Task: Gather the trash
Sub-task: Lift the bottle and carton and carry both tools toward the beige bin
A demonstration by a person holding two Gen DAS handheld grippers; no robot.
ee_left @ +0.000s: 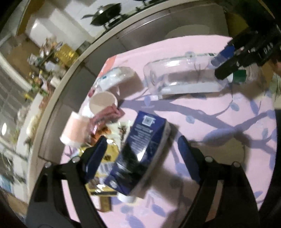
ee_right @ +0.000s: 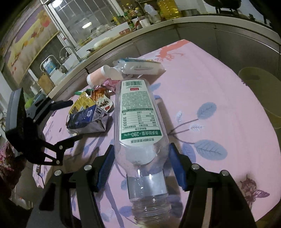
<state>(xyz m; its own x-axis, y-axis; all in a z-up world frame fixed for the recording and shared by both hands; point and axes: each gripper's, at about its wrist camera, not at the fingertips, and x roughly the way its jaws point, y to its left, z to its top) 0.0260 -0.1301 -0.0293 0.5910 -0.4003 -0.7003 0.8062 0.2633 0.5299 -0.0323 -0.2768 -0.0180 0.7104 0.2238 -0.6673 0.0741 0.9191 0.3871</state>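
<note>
On pink leaf-print tablecloth (ee_right: 219,87) beside kitchen counter (ee_right: 193,29): left claw (ee_left: 142,150) agape around carton (ee_left: 140,149), right claw (ee_right: 142,163) clamping bottle (ee_right: 138,122).

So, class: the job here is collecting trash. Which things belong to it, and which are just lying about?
Belongs to the job:
clear plastic bottle
blue carton
paper cups
crumpled wrappers

Just lying about:
wok
tap
oil bottles

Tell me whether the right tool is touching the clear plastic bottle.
Touching. The right wrist view shows both blue pads of the right tool pressed against the sides of the clear plastic bottle, with no gap.
</note>
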